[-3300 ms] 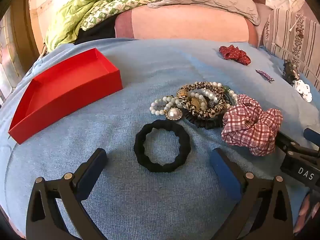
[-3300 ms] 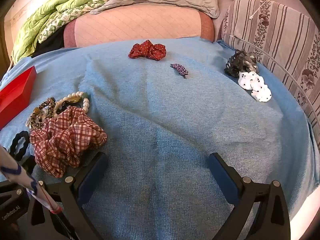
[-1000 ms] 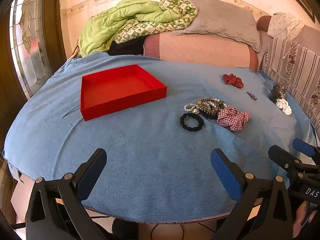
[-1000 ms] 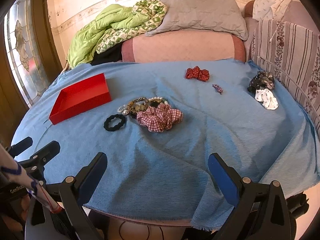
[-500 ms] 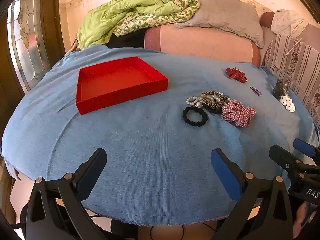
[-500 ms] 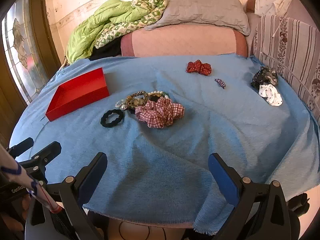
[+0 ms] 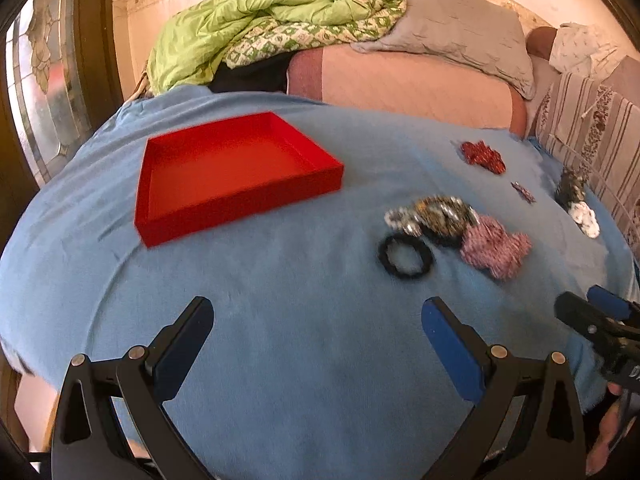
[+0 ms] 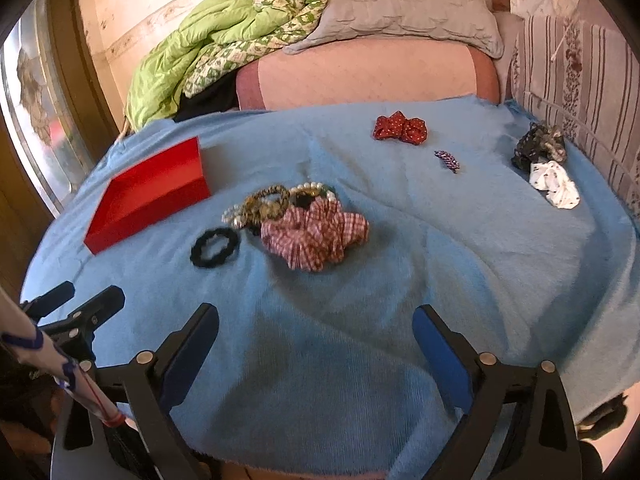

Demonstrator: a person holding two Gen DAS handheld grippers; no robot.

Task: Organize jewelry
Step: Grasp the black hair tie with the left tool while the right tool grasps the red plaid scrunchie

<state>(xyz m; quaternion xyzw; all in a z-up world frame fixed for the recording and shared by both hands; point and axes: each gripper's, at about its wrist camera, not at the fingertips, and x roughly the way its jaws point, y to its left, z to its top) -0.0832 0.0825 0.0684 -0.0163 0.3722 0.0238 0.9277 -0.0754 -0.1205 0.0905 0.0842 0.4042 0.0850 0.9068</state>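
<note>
An empty red tray (image 7: 236, 168) sits at the left of the blue cloth; it also shows in the right wrist view (image 8: 148, 194). A black ring scrunchie (image 7: 405, 256) (image 8: 215, 247) lies beside a heap of pearl and leopard bracelets (image 7: 434, 212) (image 8: 272, 202) and a red plaid scrunchie (image 7: 494, 246) (image 8: 316, 234). My left gripper (image 7: 318, 320) is open and empty above the cloth's near edge. My right gripper (image 8: 316, 326) is open and empty too, near the front edge.
Farther right lie a red dotted scrunchie (image 8: 400, 128), a small clip (image 8: 447, 160), a dark scrunchie (image 8: 538, 146) and a white one (image 8: 554, 184). A sofa with a green quilt (image 7: 256, 20) and grey pillow (image 8: 404, 4) stands behind. A window (image 7: 44, 92) is at left.
Both grippers have moved forward over the cloth toward the jewelry after pulling far back from it. Both stay open and empty.
</note>
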